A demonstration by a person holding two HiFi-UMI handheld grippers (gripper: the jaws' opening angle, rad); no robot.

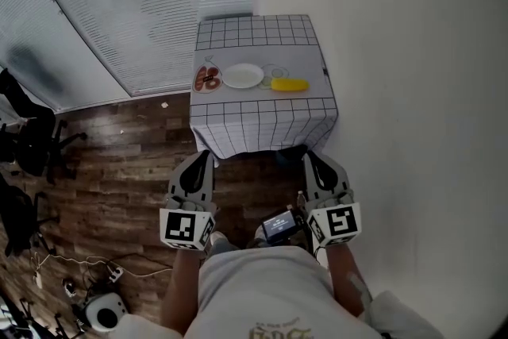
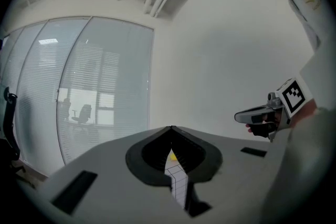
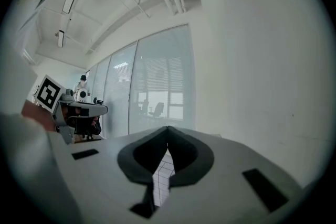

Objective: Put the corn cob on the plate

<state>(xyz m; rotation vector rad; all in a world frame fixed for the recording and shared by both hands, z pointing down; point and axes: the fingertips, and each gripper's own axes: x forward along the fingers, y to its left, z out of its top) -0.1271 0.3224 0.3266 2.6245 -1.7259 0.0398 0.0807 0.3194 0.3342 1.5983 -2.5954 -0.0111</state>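
The left claw [image 1: 204, 158] is closed tight, jaw tips pressed together and nothing gripped. The right claw [image 1: 310, 157] is shut and empty in the same way. Both point level toward the plate [image 1: 243, 75] from well short of it, side by side, each with its marker cube [image 1: 187, 228] at the rear by the person's torso. In the left gripper view the left claw [image 2: 170, 128] has its jaws meeting at the front, with only a thin slit lower down. Through that slit show a speck of the yellow corn cob [image 2: 172, 156] and some of the checked cloth [image 2: 178, 182]. In the right gripper view the right claw [image 3: 168, 127] looks the same, its slit showing only cloth. The corn cob [image 1: 289, 84] lies flat on the worktop [image 1: 262, 127], just right of the plate and apart from it, not on it. Between cob and plate sits a small clear item, too small to identify. Just left of the plate is a smaller dish [image 1: 208, 78] holding something red-brown. The white cloth with its dark grid covers the worktop and hangs down on the side of the plate nearer the claws. A white wall [image 1: 413, 91] rises to the right of the plate, slatted window blinds [image 1: 135, 12] stand to its left and behind, and a wooden floor [image 1: 119, 171] spreads below and to its left.
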